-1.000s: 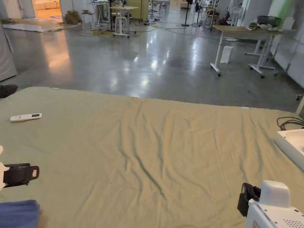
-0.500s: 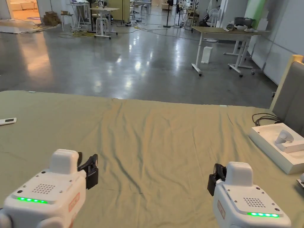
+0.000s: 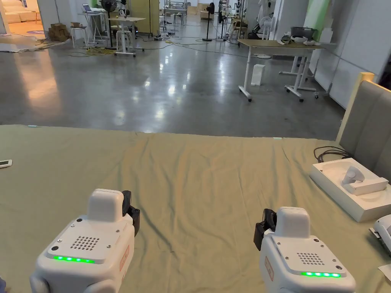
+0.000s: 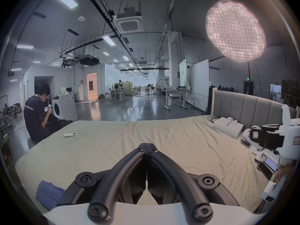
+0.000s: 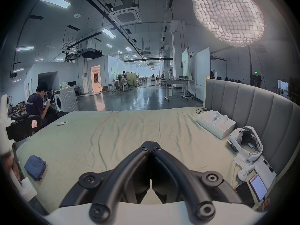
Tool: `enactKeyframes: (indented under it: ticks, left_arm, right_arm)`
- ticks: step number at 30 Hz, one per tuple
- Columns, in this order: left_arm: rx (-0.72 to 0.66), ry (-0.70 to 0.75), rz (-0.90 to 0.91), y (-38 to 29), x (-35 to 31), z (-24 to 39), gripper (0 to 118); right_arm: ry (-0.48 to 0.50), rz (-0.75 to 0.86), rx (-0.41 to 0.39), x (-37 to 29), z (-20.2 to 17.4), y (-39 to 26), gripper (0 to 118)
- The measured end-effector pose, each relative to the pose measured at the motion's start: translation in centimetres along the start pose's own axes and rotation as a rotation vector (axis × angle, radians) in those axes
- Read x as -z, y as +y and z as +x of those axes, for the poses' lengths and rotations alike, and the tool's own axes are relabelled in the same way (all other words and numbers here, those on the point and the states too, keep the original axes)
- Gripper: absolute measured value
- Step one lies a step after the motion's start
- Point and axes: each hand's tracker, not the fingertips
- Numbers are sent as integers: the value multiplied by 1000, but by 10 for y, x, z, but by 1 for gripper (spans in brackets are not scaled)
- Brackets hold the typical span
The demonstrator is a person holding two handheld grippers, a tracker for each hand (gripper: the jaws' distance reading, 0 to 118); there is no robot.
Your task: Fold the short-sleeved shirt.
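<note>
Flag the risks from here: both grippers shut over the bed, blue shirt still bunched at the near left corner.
1. The blue shirt lies crumpled beside the left gripper, near the bed's edge; a clumsy grab could drag it off.
2. Both grippers are shut and empty; the right gripper must open before any pinch.
3. The headset and phone crowd the right side; spreading the shirt there could snag them.

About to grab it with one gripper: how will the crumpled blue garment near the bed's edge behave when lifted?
The blue garment lies in a soft, creased heap, so it is probably floppy and will drape and unfurl. It looks like thin cloth, likely light. On the wrinkled bed sheet, pushing it would probably bunch it rather than slide it.
</note>
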Motion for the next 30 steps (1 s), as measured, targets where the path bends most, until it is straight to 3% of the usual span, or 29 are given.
enactKeyframes:
  ticks: [21, 24, 26, 28, 29, 30]
  left_arm:
    - [-33, 98, 9, -10, -8, -22, 1]
    - [-28, 100, 7, -9, -8, -21, 1]
    - [-25, 102, 3, -8, -8, -21, 3]
    - [-12, 120, -9, -7, -6, -20, 14]
    - [-9, 118, -18, -7, -7, -21, 24]
    - [-11, 108, -24, -8, -6, -22, 46]
  right_arm:
    - [-5, 72, -9, -3, 12, 8, 0]
    - [-16, 81, -38, -3, 7, 8, 0]
    - [-36, 88, -54, -3, 5, 8, 14]
    - [-45, 90, -59, -3, 6, 8, 41]
    - [-44, 90, -55, -3, 7, 8, 55]
    - [-45, 89, -49, -3, 7, 9, 74]
